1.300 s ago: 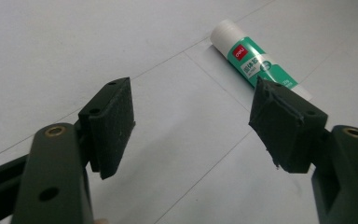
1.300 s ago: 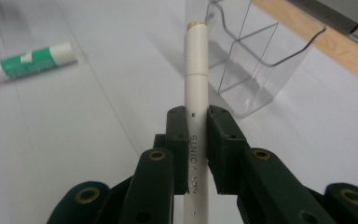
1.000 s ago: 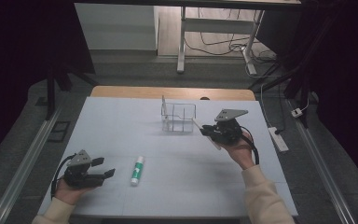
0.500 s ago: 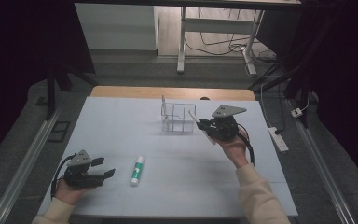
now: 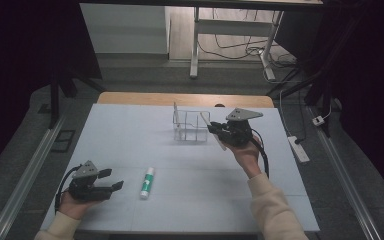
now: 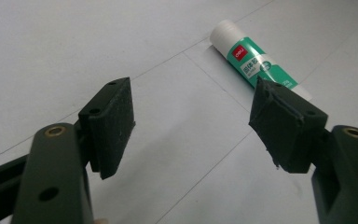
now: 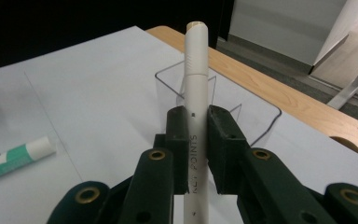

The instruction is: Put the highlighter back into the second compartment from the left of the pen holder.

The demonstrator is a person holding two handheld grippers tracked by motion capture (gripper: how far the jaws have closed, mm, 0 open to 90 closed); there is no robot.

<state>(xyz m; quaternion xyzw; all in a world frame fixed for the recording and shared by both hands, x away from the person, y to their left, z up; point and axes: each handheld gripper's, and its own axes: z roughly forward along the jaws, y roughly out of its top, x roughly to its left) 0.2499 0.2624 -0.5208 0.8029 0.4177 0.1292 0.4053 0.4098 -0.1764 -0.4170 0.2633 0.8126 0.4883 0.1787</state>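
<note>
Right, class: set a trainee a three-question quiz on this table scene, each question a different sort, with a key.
1. True or false: the right gripper is shut on a white pen.
2. What lies flat near the open left gripper? A) scissors B) green-and-white glue stick C) tape
3. What clear thing stands just beyond the pen's tip?

Key: 1 true; 2 B; 3 the clear holder.

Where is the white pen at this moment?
The white pen is clamped in the right claw, held beside the clear organizer at the table's far middle; in the right gripper view its capped end points toward that organizer.
</note>
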